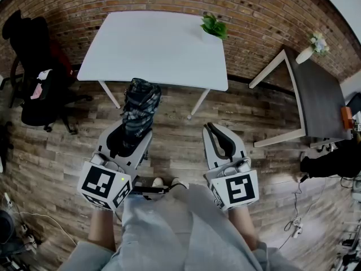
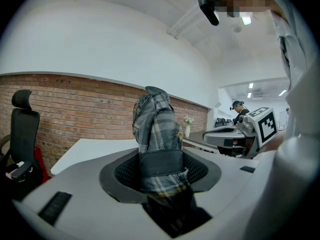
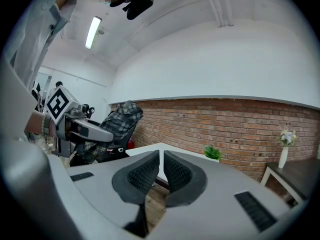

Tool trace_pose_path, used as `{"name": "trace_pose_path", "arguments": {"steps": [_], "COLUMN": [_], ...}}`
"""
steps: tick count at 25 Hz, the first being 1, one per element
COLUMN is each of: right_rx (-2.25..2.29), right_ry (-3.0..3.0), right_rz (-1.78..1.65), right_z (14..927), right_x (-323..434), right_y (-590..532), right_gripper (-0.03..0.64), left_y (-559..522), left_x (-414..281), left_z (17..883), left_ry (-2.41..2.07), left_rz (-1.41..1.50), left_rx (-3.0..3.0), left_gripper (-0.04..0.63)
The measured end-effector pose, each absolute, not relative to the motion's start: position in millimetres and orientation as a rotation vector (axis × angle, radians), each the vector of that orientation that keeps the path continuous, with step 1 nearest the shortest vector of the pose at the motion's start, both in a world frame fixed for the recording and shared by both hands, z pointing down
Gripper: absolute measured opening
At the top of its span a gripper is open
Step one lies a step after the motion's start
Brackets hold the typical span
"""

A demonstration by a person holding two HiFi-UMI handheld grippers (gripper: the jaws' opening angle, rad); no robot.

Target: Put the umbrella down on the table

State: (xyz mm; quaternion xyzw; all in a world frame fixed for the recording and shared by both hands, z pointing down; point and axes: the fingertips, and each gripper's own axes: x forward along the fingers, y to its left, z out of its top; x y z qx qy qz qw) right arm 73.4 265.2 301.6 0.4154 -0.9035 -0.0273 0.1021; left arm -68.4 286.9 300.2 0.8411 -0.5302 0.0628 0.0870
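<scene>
Umbrella (image 1: pixel 141 103) upright between left tongs (image 1: pixel 135 133), seemingly short of table (image 1: pixel 152 49).

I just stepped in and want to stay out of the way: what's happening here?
A person holds a two-jaw gripper in each hand. The left gripper has its jaws closed on a folded plaid umbrella, held up in the air in front of the white table, so it is not yet set down. The right gripper holds nothing, its jaws together. A small potted plant sits near the table's far right corner.
</scene>
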Motion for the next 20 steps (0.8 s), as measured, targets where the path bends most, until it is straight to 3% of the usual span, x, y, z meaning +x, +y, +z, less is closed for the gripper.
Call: {"name": "trace_pose_path", "arguments": {"steps": [20], "right_rx": [1.33], "right_ry": [-2.634], "right_rz": [-0.093], "right_z": [298.4], "right_x": [44.1], "right_y": [286.3], "right_gripper": [0.057], "left_y": [303.8], "left_x": [-104.7], "left_z": [293.7], "left_ry": [-1.553], "left_rz": [0.163], "left_rx": [2.563], "left_gripper": [0.227]}}
